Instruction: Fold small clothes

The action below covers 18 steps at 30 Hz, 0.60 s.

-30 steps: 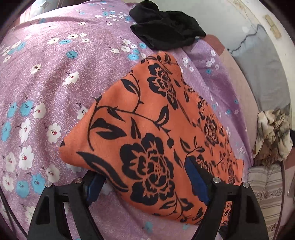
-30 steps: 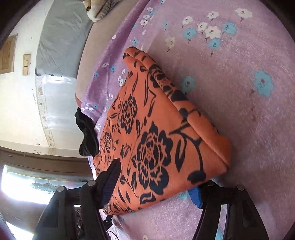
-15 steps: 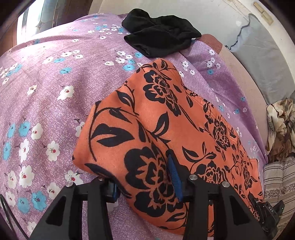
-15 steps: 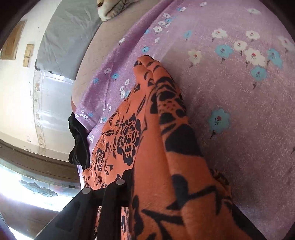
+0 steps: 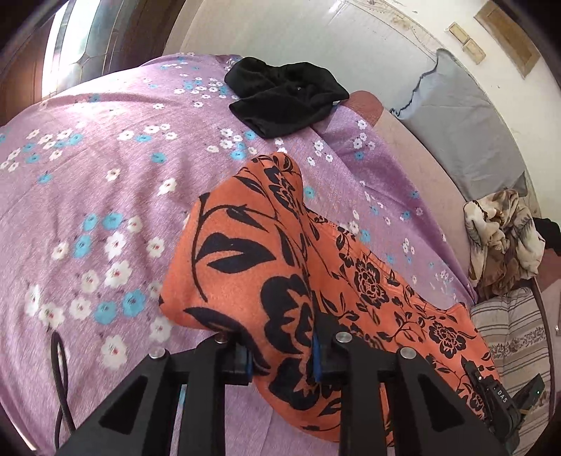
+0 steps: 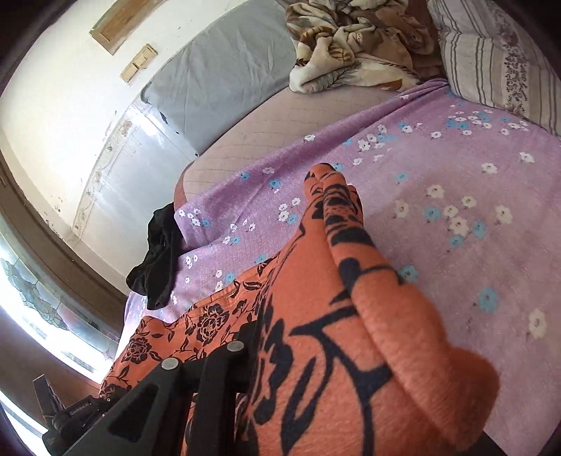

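White wall (image 5: 315,31) (scuffed), bright window (image 5: 73,45), purple-sheeted bed (image 5: 87,158).

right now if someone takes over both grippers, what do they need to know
Left gripper: fingers closing on a bunched edge of the orange floral garment, cloth between them.
Right gripper: fingers closing on the same garment's other edge, which drapes over them; one finger is hidden.
The garment is partly raised off the purple floral sheet, the rest trailing on it.
A black garment lies unfolded at the far end.
Done: both edges gripped. Left: complete this fold, lay it flat, then the black one.
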Each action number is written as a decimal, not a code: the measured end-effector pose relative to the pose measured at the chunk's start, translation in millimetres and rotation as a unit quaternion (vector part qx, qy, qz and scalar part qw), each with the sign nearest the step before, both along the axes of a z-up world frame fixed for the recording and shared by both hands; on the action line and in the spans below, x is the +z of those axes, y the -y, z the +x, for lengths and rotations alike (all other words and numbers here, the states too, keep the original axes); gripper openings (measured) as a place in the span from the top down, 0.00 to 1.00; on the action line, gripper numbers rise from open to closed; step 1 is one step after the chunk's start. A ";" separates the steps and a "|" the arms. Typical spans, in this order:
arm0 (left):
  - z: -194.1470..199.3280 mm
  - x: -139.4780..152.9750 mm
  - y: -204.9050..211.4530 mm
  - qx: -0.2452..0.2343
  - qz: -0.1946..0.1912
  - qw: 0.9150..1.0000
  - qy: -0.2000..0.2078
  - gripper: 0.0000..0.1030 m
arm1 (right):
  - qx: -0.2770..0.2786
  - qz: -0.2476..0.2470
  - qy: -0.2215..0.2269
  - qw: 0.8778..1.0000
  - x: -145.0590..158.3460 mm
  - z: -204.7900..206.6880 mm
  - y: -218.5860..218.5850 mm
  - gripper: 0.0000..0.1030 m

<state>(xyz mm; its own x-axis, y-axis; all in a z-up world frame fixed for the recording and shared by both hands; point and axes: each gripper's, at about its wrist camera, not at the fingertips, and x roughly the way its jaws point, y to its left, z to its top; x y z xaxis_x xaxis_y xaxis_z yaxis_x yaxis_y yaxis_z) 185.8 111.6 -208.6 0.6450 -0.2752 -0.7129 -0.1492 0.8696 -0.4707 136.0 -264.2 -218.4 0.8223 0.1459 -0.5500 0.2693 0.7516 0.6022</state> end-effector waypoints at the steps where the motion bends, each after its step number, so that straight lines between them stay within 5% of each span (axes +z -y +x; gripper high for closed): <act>1: -11.9 -8.7 -6.2 0.000 0.005 1.000 -0.010 0.76 | -0.003 0.006 -0.008 1.000 -0.6 -9.5 3.4 0.84; 5: -38.5 -46.2 -18.3 -0.005 0.017 0.996 -0.086 0.72 | 0.006 0.045 -0.114 0.992 -34.0 -37.0 16.7 0.80; 8: -42.5 -33.4 -32.8 -0.007 0.013 0.997 -0.071 0.65 | -0.015 0.147 -0.179 0.973 -65.4 -55.5 40.5 0.72; 10: -48.6 -17.8 -45.1 0.010 0.027 0.999 -0.044 0.64 | -0.065 0.200 -0.162 0.964 -65.1 -78.8 63.7 0.58; 12: -58.9 -4.3 -53.4 0.034 0.058 0.998 -0.015 0.62 | -0.112 0.179 -0.142 0.967 -51.2 -99.2 81.6 0.46; 15: -70.3 14.2 -54.3 0.090 0.148 0.984 0.031 0.60 | -0.174 0.089 -0.083 0.977 -16.1 -126.1 95.4 0.46; 18: -75.6 33.5 -39.8 0.093 0.208 0.968 0.100 0.59 | -0.115 0.043 -0.033 0.992 7.9 -119.1 80.7 0.51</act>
<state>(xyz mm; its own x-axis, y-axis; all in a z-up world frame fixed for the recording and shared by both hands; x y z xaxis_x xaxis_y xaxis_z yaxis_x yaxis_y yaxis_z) 110.2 151.4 -175.1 0.7927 0.1440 -0.5924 -0.2638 0.9570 -0.1203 16.9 -344.9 -210.5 0.8021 0.0068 -0.5971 0.4689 0.6120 0.6369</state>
